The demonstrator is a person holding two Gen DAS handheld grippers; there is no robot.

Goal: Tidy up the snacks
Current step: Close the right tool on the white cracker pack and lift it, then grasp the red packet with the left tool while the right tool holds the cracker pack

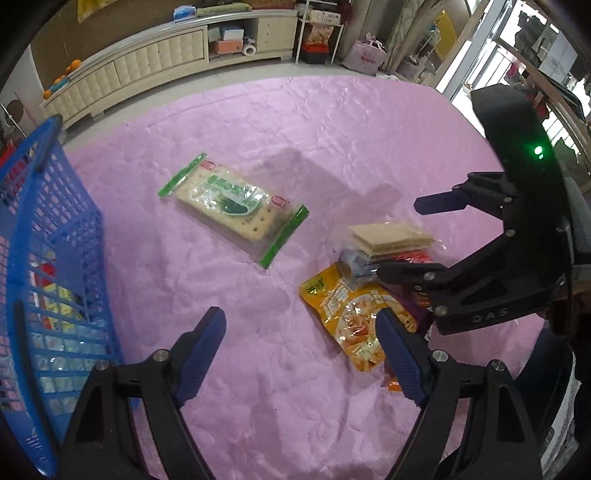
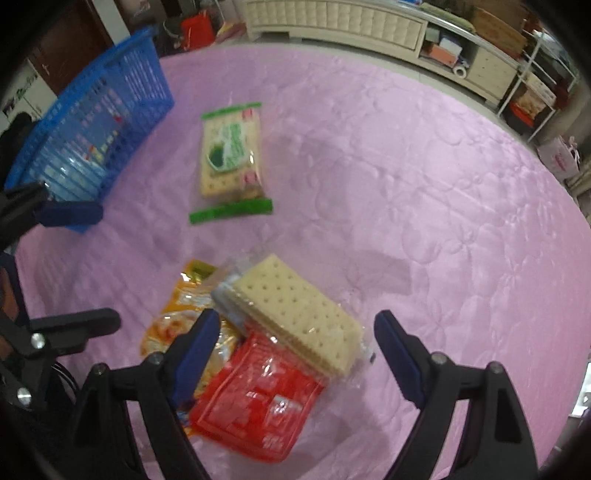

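Observation:
A green-edged cracker pack [image 1: 232, 206] [image 2: 231, 155] lies flat on the pink quilted cloth [image 1: 295, 129] [image 2: 406, 166]. A small pile holds a clear cracker pack [image 1: 391, 238] [image 2: 295, 314] on top of a red pack [image 1: 413, 255] [image 2: 255, 406] and a yellow pouch [image 1: 354, 314] [image 2: 177, 321]. My left gripper [image 1: 301, 321] [image 2: 109, 266] is open above bare cloth, left of the pile. My right gripper [image 1: 399, 239] [image 2: 297, 325] is open over the clear cracker pack, holding nothing. The blue mesh basket [image 1: 55, 258] [image 2: 92, 122] stands at the left.
The basket holds several packs behind its mesh. A purple pack [image 1: 417, 306] peeks from under the pile. A cream low cabinet [image 1: 147, 62] [image 2: 332, 22] runs along the far wall, with a pink bag [image 1: 365, 59] on the floor beside it.

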